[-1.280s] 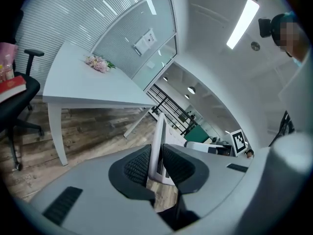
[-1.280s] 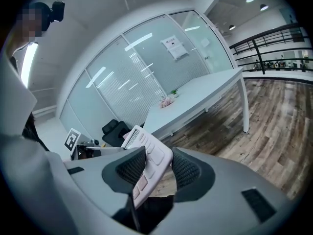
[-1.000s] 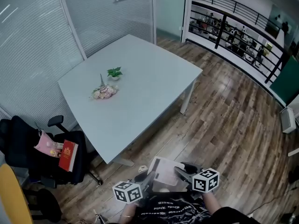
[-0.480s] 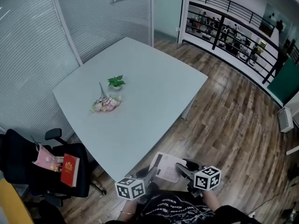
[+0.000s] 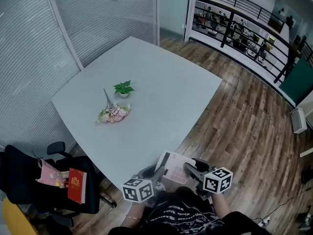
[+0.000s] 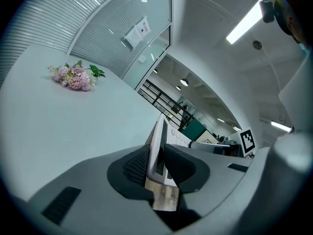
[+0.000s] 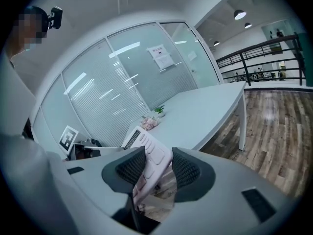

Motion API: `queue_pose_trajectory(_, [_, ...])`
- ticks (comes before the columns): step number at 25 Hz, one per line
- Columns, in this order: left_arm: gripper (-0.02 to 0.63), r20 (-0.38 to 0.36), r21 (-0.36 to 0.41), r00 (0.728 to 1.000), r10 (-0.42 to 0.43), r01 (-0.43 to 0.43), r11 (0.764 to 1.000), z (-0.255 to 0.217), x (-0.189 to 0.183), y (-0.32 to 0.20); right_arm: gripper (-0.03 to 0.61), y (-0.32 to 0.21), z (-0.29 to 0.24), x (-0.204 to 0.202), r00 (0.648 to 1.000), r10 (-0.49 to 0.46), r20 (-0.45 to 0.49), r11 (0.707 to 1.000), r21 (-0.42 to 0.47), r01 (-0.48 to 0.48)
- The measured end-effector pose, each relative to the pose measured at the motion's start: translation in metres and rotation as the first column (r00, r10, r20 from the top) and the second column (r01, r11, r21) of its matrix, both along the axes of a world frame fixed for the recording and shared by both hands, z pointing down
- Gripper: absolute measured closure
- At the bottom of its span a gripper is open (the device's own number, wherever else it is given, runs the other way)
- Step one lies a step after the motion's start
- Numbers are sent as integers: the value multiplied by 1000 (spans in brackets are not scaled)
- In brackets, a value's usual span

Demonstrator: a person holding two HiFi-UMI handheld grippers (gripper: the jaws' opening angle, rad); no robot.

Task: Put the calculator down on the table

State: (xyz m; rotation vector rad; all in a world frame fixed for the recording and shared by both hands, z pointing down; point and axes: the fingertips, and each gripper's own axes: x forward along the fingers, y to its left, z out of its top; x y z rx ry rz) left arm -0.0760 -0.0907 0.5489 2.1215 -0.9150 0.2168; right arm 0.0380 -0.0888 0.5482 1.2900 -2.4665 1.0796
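White calculator (image 5: 173, 168) gripped by left tool (image 5: 153, 174) and right tool (image 5: 191, 170), held at the tabletop's (image 5: 161, 97) near edge.

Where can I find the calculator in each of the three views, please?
Head view: calculator at bottom centre, near the table edge.
Left gripper view: lower centre, edge-on between the jaws.
Right gripper view: lower centre, tilted between the jaws.
Shared landmark: pink flowers on the table.
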Motion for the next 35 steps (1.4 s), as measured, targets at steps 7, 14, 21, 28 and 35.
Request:
queue_pose_trajectory(7, [514,45,46,999,11,-13,999,-17,-8,-56,397,-53,-13,-7,1000,24,11,1000,13,-24])
queue_pose_trajectory(14, [508,74,23,996,-44,42,999,-36,-10,-129,396,-126,-32,-8,1000,12,27,999,38,-13])
queue_pose_trajectory(21, [506,7,-32,996,-84,84,996,-20,-4,-191,397,-194,-25,-1,1000,-11,-25,999,37,12])
queue_pose_trajectory(28, [505,69,-18,987,-147,148,989,-21,-9,-239,395,-247,-19,-6,998,-54,9,998,10,54])
queue_pose_trajectory(35, [503,114,30,984,-136,134,991,-29,-9,-305,396,-311,-20,-5,997,-65,53,998,12,64])
